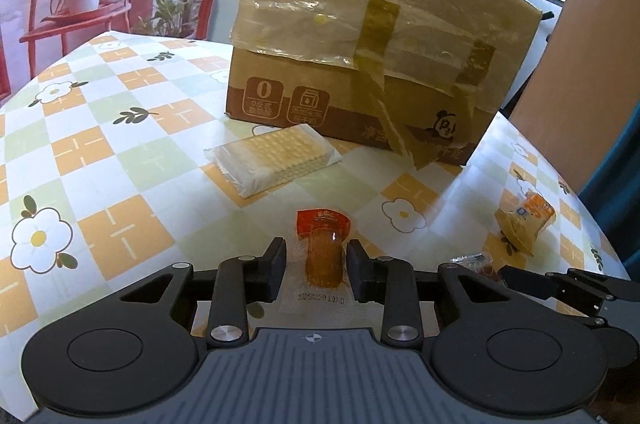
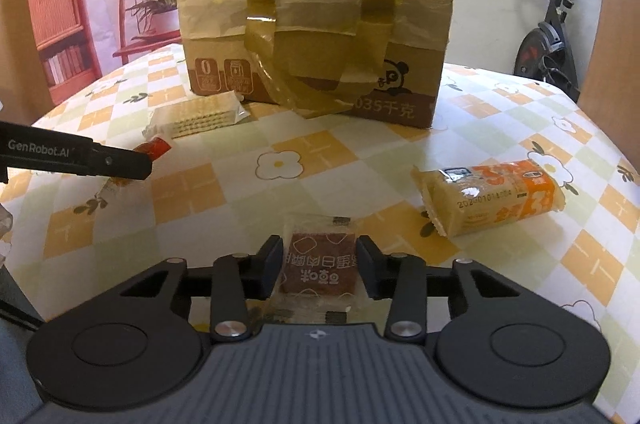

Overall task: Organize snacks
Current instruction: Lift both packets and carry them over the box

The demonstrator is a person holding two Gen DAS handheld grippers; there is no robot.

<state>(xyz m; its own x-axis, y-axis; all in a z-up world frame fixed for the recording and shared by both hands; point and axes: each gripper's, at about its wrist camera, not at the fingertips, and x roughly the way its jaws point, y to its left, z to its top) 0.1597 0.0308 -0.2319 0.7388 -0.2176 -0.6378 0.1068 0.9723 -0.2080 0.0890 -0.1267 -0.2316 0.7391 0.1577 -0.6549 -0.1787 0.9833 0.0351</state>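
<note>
Through the left wrist view, I have the left hand-held gripper (image 1: 316, 264) clamped on a sausage packet (image 1: 323, 256), red at its far end, in front of the cardboard box (image 1: 360, 64) on the checked surface (image 1: 120, 144). A clear wafer pack (image 1: 276, 158) lies just before the box's left corner, and an orange snack bar (image 1: 524, 220) sits off to the right of the box.

Through the right wrist view, my right hand-held gripper (image 2: 318, 268) has its pads against a clear packet holding a brown square snack (image 2: 318, 266), in front of the box (image 2: 316, 16). The orange bar (image 2: 492, 200) lies nearer than the box, to its right.
</note>
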